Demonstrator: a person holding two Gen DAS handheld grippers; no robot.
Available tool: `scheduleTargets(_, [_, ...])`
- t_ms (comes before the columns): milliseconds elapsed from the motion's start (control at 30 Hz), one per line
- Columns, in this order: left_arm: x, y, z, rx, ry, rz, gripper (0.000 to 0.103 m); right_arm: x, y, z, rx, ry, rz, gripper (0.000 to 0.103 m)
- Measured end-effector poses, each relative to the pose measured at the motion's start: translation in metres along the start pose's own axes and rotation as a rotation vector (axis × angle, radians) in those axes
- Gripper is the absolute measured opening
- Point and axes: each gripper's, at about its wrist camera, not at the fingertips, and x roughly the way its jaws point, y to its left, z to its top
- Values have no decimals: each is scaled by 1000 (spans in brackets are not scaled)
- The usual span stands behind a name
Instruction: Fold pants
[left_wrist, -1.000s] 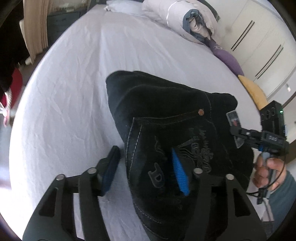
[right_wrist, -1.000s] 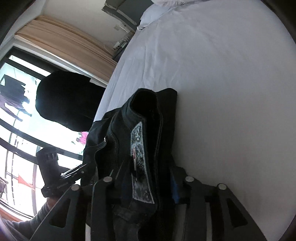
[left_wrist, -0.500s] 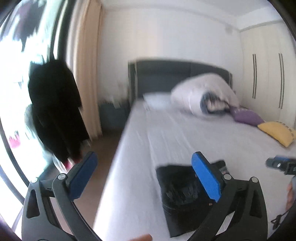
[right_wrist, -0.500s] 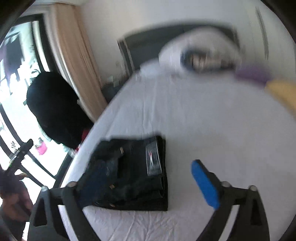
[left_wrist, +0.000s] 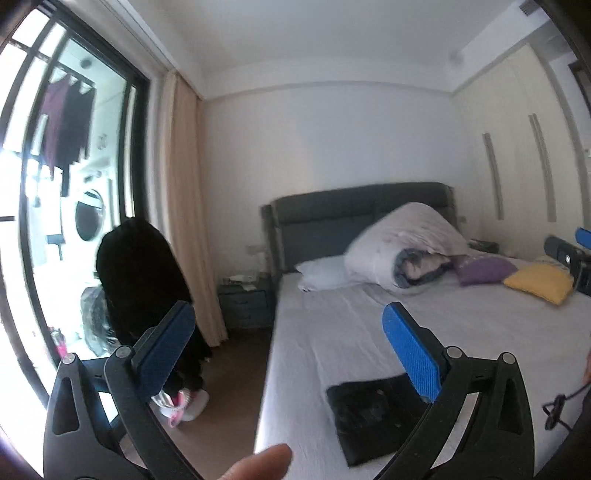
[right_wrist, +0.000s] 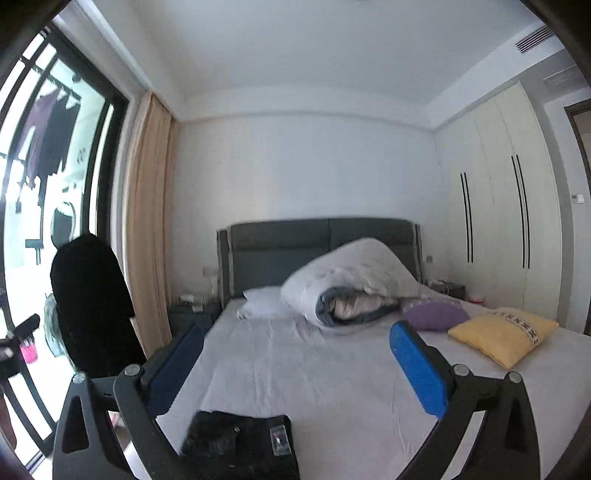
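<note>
The black pants (left_wrist: 373, 417) lie folded into a compact rectangle near the foot of the bed (left_wrist: 332, 332), also low in the right wrist view (right_wrist: 240, 446). My left gripper (left_wrist: 288, 343) is open and empty, held well above and back from the pants. My right gripper (right_wrist: 295, 365) is open and empty, also raised away from them. The right gripper's tip shows at the far right of the left wrist view (left_wrist: 576, 251).
A rolled white duvet (right_wrist: 351, 280), a white pillow (right_wrist: 258, 302), a purple cushion (right_wrist: 436, 314) and a yellow cushion (right_wrist: 506, 332) lie at the bed's head. A chair draped in black cloth (right_wrist: 88, 302) stands left by the window. Wardrobes (right_wrist: 498, 221) line the right wall.
Both grippers let go of the pants, opened wide and pulled up and back from the bed. The pants now lie folded on the sheet.
</note>
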Motion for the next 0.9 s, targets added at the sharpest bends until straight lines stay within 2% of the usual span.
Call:
scheduleTargets(133, [-9,6,5,-35,136,-111,103,-12,5,4,-20,27,-9,103])
scheduleTargets(233, [-6,-4,-10,-47,244,-137,103,-14,13,-6,-16,85,11,103])
scheduleTargets(333, [-1,-9,-26,-64,308,-133,103,-4,18,-20,-36,182,-26,103])
scheduleTargets(400, [10,-14,-41,-89,400,-96,103,8,19,-32,-44,262,-66,103])
scheduleTargets(567, [46,-26,-79,-70,548,-34,103,36,15,-64,32,463,-84,103])
scheduleTargets(767, [74,-39,-118,-94,665,-68,103,56,25,-94,7,558,-59,103])
scheduleTargets(900, [102,-44,-138,-112,706,-82,103,63,34,-104,-9,605,-35,103])
